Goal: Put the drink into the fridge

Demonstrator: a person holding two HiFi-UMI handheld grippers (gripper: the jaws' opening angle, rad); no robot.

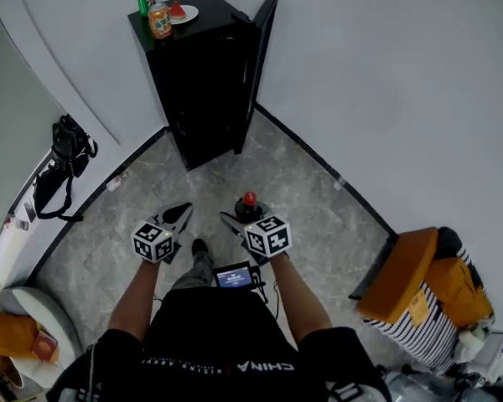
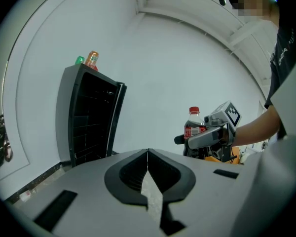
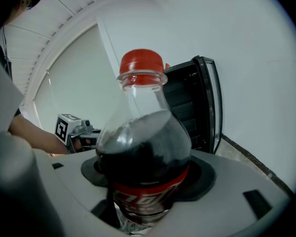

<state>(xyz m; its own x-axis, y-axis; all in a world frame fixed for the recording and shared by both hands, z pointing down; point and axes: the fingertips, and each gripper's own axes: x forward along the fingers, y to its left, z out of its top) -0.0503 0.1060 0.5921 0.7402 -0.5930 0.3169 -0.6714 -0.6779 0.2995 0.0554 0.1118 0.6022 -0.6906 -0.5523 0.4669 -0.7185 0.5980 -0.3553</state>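
A cola bottle (image 3: 143,157) with a red cap and red label stands upright between the jaws of my right gripper (image 1: 241,221), which is shut on it. The same bottle (image 1: 249,205) shows from above in the head view and also in the left gripper view (image 2: 193,125). My left gripper (image 1: 178,217) is shut with nothing in it, its jaws meeting edge to edge. The black fridge (image 1: 203,82) stands ahead in the corner with its door (image 1: 260,65) swung open to the right. Dark shelves show inside the fridge (image 2: 91,117).
On the fridge top stand a green can (image 1: 146,1), an orange can (image 1: 159,21) and a white plate (image 1: 184,12) with a red piece on it. A black bag (image 1: 60,162) hangs on the left wall. An orange chair (image 1: 419,283) stands at the right.
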